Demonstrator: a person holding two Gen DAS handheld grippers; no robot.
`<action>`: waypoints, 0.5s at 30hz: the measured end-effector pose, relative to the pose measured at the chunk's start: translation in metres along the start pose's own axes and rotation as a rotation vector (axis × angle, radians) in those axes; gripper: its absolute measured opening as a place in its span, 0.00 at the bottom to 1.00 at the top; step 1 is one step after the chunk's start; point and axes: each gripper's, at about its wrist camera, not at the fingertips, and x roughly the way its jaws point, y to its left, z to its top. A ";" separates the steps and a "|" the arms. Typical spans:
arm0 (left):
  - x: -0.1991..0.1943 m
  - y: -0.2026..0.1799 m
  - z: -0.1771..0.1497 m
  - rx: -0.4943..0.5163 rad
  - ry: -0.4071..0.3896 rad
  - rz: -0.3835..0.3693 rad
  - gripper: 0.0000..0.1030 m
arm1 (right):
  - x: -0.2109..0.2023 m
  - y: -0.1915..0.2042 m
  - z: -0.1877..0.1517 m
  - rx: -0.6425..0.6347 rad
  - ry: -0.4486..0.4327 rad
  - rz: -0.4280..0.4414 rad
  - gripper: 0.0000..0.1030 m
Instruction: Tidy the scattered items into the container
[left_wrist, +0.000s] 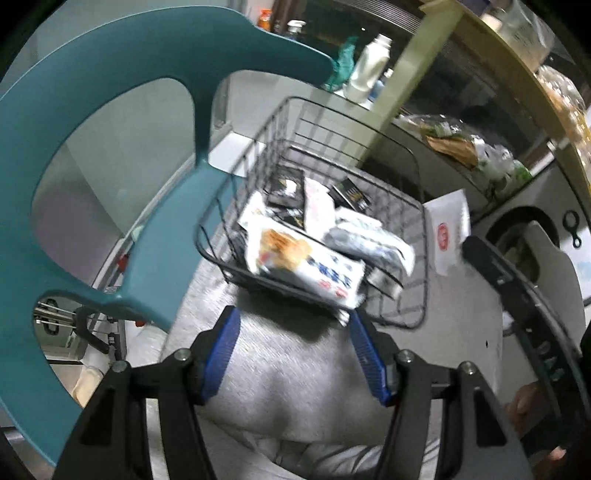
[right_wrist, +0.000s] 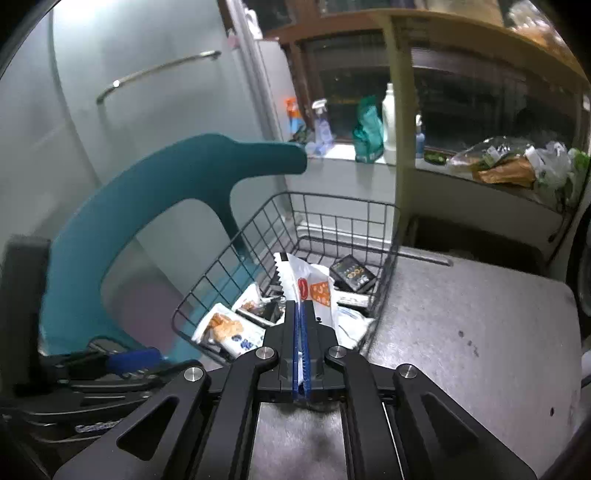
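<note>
A black wire basket (left_wrist: 332, 107) (right_wrist: 332, 196) stands on the grey table and holds several snack packets. Among them are a white packet with a biscuit picture (left_wrist: 303, 254) (right_wrist: 229, 328) and a black packet (left_wrist: 286, 188) (right_wrist: 352, 273). My right gripper (right_wrist: 299, 305) is shut on a white sachet with a red logo (right_wrist: 308, 284), held above the basket's near side. In the left wrist view that sachet (left_wrist: 448, 229) hangs just past the basket's right wall. My left gripper (left_wrist: 293, 321) is open and empty above the table, just short of the basket.
A teal chair back (left_wrist: 110, 74) (right_wrist: 147, 192) curves close on the left of the basket. Bottles (right_wrist: 388, 122) line a windowsill behind it, and plastic bags (right_wrist: 509, 162) lie on a ledge at the right. The grey tabletop (right_wrist: 461, 332) stretches right of the basket.
</note>
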 end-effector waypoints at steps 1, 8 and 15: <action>0.000 0.002 0.003 -0.003 -0.002 0.002 0.65 | 0.004 0.003 0.001 0.000 -0.004 0.000 0.04; -0.010 0.004 0.002 0.008 -0.023 0.010 0.65 | 0.008 -0.007 -0.007 0.070 0.022 0.044 0.16; -0.016 -0.035 -0.012 0.124 -0.042 0.006 0.66 | -0.038 -0.042 -0.041 0.171 0.015 -0.048 0.61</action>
